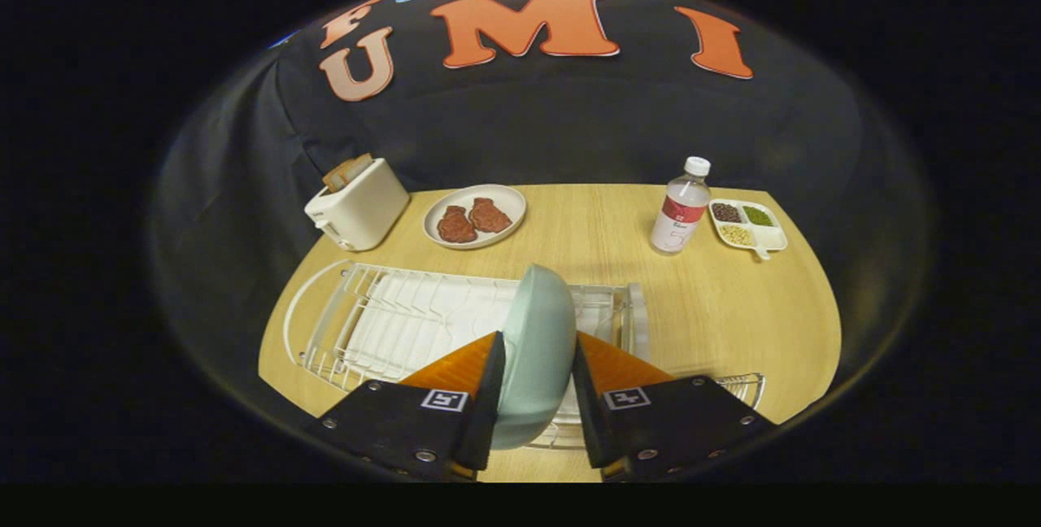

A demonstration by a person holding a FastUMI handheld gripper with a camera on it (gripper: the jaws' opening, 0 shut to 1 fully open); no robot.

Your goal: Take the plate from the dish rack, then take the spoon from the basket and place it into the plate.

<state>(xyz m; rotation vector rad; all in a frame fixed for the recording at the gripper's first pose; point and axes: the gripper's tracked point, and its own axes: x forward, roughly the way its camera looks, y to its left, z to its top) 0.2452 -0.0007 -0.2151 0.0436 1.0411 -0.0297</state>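
In the gripper view we see the gripper (537,376) with its two fingers (480,385) set on either side of the pale green plate (535,348), which stands on edge between them. Both fingers appear to press its faces, so we read them as pinching the plate. The plate sits over the white wire dish rack (390,324), near that rack's right end; we cannot tell whether it is lifted clear of the wires. A bit of wire basket (742,385) peeks out just beyond the right finger, its contents hidden from us. Beyond the rack, on the wooden surface (732,307), we see a white toaster (358,203) with a slice in it, a dish (474,216) with two brown pieces, a capped bottle (681,208) and, beside it, a small compartment tray (746,224) of beans.
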